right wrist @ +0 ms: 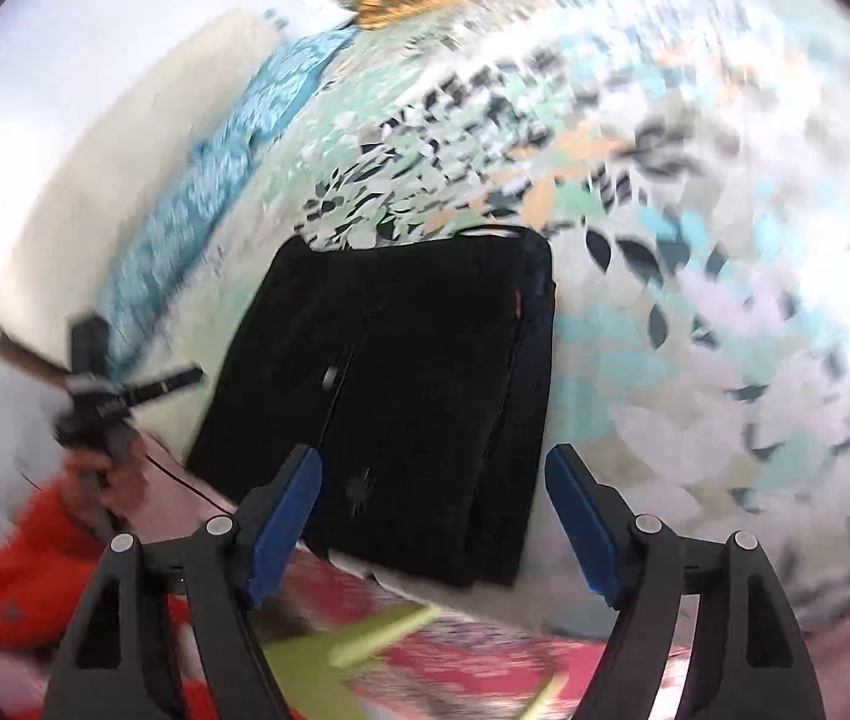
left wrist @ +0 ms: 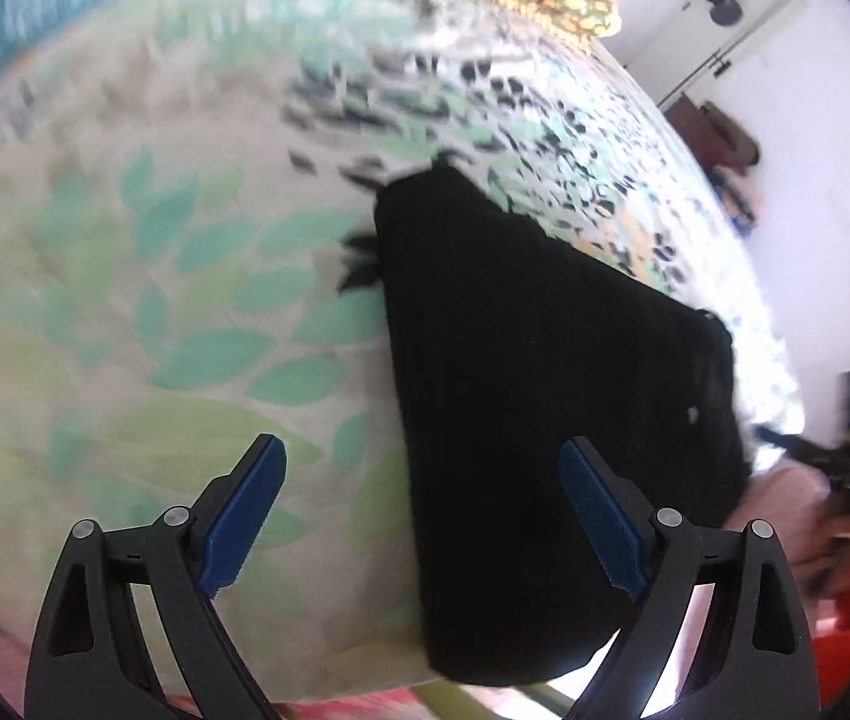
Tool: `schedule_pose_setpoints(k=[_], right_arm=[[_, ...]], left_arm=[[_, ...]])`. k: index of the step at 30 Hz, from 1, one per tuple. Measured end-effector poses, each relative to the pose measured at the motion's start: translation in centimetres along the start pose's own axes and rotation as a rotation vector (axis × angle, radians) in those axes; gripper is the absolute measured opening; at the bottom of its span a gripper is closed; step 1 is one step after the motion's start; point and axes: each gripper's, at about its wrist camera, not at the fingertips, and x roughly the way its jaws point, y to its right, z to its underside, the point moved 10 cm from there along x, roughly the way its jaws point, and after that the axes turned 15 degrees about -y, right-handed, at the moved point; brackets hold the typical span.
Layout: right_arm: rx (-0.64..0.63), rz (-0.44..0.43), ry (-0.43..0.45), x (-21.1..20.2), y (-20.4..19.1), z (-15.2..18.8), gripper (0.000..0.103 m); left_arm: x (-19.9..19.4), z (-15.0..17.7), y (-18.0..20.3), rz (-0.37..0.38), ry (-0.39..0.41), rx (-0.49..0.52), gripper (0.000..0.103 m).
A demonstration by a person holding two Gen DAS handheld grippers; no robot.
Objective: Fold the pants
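Your left gripper [left wrist: 422,516] and right gripper [right wrist: 432,519] both gape wide, holding nothing. The folded black pants [right wrist: 389,384] lie at the near edge of the leaf-print bedspread [left wrist: 155,252]. Snag a layer withdrawing, and the fold slides off.

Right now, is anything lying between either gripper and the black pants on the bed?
Nothing visible does. The folded black pants lie bare on the leaf-print bedspread, with nothing on top. The left gripper and the right gripper both hang open above the near edge, jaws empty.
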Motion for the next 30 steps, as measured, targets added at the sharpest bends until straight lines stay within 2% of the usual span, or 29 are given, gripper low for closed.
schedule_pose_setpoints(k=[3,6,8,9,10,11,12,13,14,15,16,18,20,23,27,29,30], right_arm=[[0.089,-0.125,-0.083,3.1,2.0,-0.7,0.077],[0.092,-0.221,-0.126,4.6,2.2,-0.7,0.079],[0.103,-0.307,-0.138,4.8,1.5,-1.0,0.079],[0.097,-0.319,-0.141,5.1,1.1,-1.0,0.079],[0.065,-0.288,-0.145,5.6,0.7,-1.0,0.077],[0.038,-0.258,-0.15,6.0,0.4,-0.9,0.066],[0.023,-0.247,-0.15,6.3,0.1,-0.9,0.053],[0.024,-0.254,-0.139,6.2,0.0,-0.9,0.051],[0.014,-0.25,-0.122,6.0,-0.3,-1.0,0.046],[-0.006,-0.239,-0.106,5.7,-0.8,-1.1,0.041],[-0.026,-0.237,-0.089,5.2,-1.5,-1.2,0.039],[-0.062,-0.248,-0.05,3.8,-3.2,-1.6,0.036],[-0.104,-0.271,-0.009,2.1,-5.4,-2.7,0.035],[-0.17,-0.252,0.032,0.0,-7.8,-5.6,0.035],[-0.217,-0.17,0.097,-2.4,-8.8,-12.2,0.035],[-0.185,-0.096,0.117,-2.5,-7.7,-15.2,0.04],[-0.143,-0.043,0.11,-2.1,-6.5,-16.3,0.047]], left_arm=[[2.4,0.2,0.4,0.078,-0.089,-0.002,0.093],[3.8,0.5,1.4,0.087,-0.106,0.02,0.096],[4.5,0.5,2.6,0.12,-0.114,0.032,0.096],[4.9,0.5,3.6,0.148,-0.125,0.041,0.093],[5.2,0.5,4.4,0.16,-0.132,0.05,0.086],[5.6,0.3,4.8,0.106,-0.122,0.057,0.082],[5.7,0.2,5.0,0.047,-0.112,0.073,0.072],[5.6,0.2,5.2,0.018,-0.1,0.084,0.059],[5.1,0.3,5.3,0.017,-0.081,0.091,0.052],[4.4,0.4,5.4,0.036,-0.067,0.09,0.039],[3.7,0.5,5.4,0.061,-0.057,0.085,0.033],[2.0,0.6,5.9,0.091,-0.03,0.083,0.029],[0.1,-0.1,6.8,0.085,0.005,0.111,0.027],[-2.6,-2.8,8.1,0.101,0.064,0.131,0.027],[-5.2,-9.4,9.1,0.065,0.161,0.13,0.028],[-5.0,-12.8,9.1,0.006,0.191,0.109,0.037],[-4.2,-14.3,8.5,-0.068,0.196,0.087,0.054]])
